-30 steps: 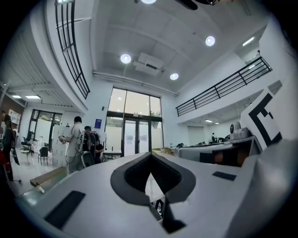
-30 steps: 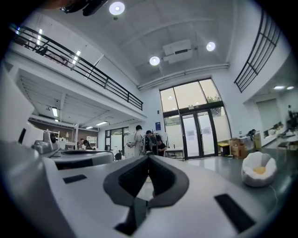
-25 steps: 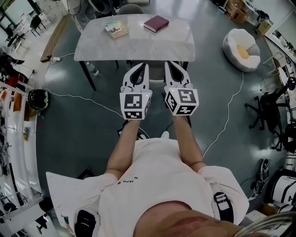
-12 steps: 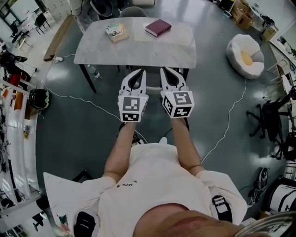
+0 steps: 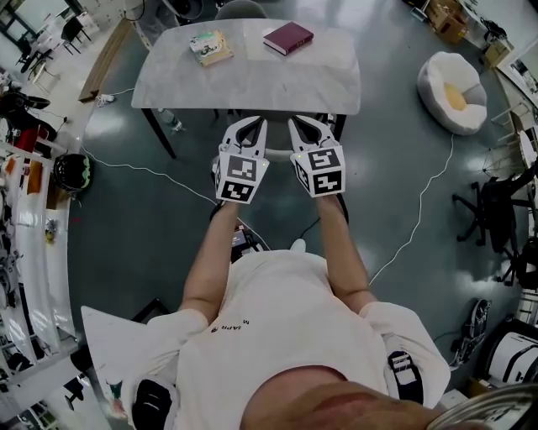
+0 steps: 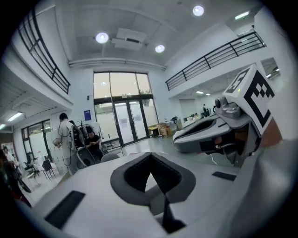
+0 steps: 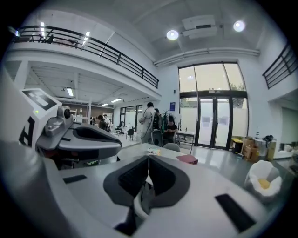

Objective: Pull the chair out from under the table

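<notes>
The marble-topped table stands ahead of me. Its near chair is tucked under the front edge; only a grey strip of it shows between my hands. My left gripper and right gripper hover side by side just short of the table edge, above that chair. Both are shut, with nothing between the jaws. In the left gripper view the left gripper has its pads meeting; the same holds for the right gripper in the right gripper view. Neither touches the chair.
A maroon book and a lighter book lie on the tabletop. Another grey chair sits at the far side. A white beanbag, a black office chair and a floor cable are right.
Both grippers have moved forward toward the table's front edge and sunk lower, staying side by side and shut.
</notes>
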`<state>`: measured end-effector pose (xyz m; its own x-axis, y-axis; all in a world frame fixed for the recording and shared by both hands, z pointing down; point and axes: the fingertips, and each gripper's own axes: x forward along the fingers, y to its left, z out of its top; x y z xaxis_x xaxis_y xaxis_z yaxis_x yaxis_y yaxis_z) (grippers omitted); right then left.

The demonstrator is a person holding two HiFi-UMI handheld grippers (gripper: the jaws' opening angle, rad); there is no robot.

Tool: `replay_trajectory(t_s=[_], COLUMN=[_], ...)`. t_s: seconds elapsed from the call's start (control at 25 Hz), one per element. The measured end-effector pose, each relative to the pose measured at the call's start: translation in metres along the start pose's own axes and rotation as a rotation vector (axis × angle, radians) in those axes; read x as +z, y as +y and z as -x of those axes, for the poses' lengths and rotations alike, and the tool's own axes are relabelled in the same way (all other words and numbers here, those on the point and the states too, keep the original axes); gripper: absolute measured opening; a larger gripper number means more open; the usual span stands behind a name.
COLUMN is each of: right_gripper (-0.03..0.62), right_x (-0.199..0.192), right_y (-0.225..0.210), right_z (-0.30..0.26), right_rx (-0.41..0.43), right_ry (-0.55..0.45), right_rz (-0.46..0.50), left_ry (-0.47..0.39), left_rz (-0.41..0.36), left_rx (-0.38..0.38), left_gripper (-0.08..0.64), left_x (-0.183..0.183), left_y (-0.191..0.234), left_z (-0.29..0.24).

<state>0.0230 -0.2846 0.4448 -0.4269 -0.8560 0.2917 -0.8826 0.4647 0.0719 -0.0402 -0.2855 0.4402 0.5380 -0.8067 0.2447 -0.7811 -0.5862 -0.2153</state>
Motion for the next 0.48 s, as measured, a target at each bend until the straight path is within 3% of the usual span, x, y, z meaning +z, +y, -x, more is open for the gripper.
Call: replay_trajectory(t_s=[0.24,0.36,0.48], right_gripper=[0.015,0.068,0.107], right_x=[-0.025,-0.041,-0.063], right_y=[0.001,-0.001,0.000], right_z=[-0.020,-0.031,-0.041], right_rx=[0.072,0.107,0.142], right_ry=[0.072,0.124,0.192], right_rz=[0.039,0.081,0.153], left_ry=[0.137,0.192,0.243], left_rz=[-0.114,-0.166,-0.233], left_rx=[-0.110,-0.157,-0.222], left_gripper=[0.003,0.006,0.075], left_x=[-0.044,-0.064,-0.085], left_y=[-0.009,-0.015,-0.023], left_z=[-0.027,-0.038,-0.047])
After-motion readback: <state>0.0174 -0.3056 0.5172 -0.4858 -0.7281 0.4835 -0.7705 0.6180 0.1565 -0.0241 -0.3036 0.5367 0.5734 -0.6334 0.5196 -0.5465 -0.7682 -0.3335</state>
